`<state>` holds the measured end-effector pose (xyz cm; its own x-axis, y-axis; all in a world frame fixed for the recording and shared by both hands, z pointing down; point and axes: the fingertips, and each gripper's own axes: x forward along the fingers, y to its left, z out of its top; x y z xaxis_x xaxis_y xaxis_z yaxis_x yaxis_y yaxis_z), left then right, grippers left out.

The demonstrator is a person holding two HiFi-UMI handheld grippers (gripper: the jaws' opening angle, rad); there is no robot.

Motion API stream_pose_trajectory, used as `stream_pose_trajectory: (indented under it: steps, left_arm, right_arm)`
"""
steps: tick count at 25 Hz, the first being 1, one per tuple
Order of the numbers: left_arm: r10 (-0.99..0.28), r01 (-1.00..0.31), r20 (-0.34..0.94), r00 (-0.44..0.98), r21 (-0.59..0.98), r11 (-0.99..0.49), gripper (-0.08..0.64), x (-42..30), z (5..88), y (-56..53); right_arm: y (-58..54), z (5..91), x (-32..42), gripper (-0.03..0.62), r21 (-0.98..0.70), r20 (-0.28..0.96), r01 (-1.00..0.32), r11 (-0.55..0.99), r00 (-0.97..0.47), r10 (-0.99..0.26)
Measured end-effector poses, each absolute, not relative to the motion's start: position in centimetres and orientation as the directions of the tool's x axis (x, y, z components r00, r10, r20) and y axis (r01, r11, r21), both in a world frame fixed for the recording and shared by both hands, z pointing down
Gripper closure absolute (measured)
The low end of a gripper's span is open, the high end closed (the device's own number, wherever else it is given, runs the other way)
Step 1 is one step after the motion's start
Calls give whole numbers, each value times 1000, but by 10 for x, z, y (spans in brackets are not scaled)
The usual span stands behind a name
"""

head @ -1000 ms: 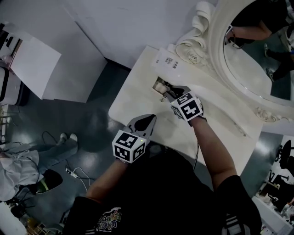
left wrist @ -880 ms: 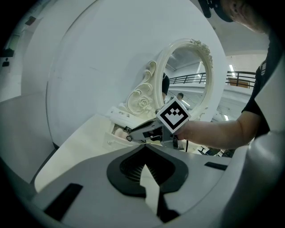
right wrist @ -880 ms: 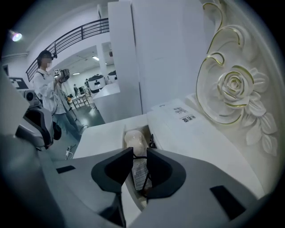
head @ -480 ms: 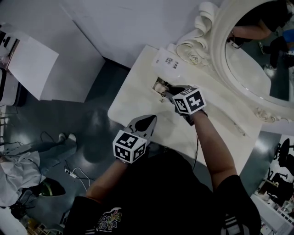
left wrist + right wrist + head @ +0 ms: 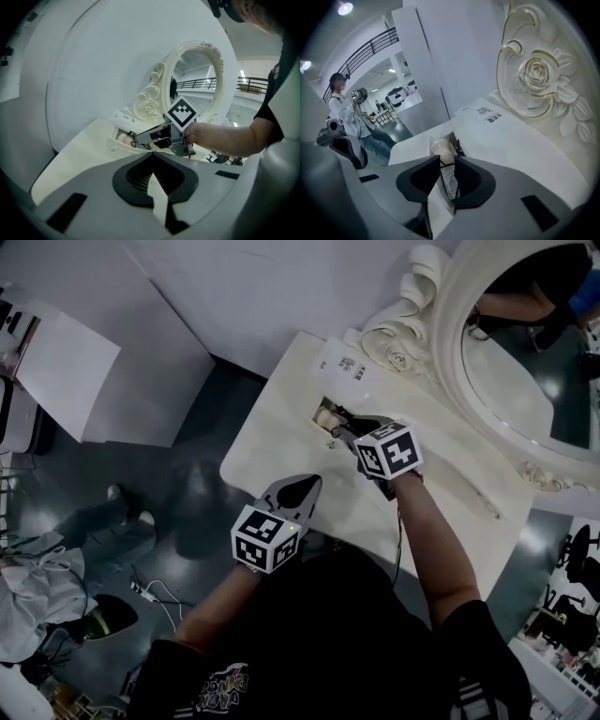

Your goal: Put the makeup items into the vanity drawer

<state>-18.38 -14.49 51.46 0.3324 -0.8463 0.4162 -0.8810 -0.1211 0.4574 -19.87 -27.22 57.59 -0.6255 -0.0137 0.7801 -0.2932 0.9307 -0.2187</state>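
Cream vanity tabletop (image 5: 272,442) stands against a white wall, with an ornate oval mirror (image 5: 506,362) at its back right and dark grey floor (image 5: 197,484) around it. A small drawer (image 5: 325,414) shows as an open rectangular pocket near the back left of the tabletop, just in front of a printed paper label (image 5: 345,362). Right gripper (image 5: 339,430) is at the near edge of that opening, tips pointed into it. In its own view the right gripper (image 5: 446,164) is closed to a narrow gap on a thin flat packet (image 5: 449,180) with fine print, standing edge-up between the pads. Just past the tips a pale round item (image 5: 440,146) sits inside the drawer; can't tell what it is. A carved rose (image 5: 539,75) with gold trim on the mirror frame fills the upper right of that view. Left gripper (image 5: 305,482) hangs over the front edge of the tabletop, well short of the drawer and pointing toward it. In its own view the left gripper (image 5: 152,157) has its pads together with nothing between them, and looks at the right gripper and the drawer beyond.
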Motion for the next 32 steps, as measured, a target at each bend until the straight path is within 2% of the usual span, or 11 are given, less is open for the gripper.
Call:
stream_pose_trajectory:
  steps: [6,12,18,32]
  left_arm:
    - [-849,-881,414,329,459,-117,560,-183,515,-144]
    - [-847,-881,414,334,457,-124,560,-181,514,-142]
    - [-846,-880,412,339,457,-130,560,-180,514,-139]
    - [-839,-880,412,356,450,-152,560,-179,511,-134]
  right_arm:
    - [-258,566,-207,482,-191,740,-299,935,-669,-63]
    - [-251,577,-211,482,-101,770,-276,956,-630,-100]
    - [-269,587,-187,502,-55,808,-321,945,-571,-147]
    - [-284,584,-178,508,-38,778,-402,915,-587,-226]
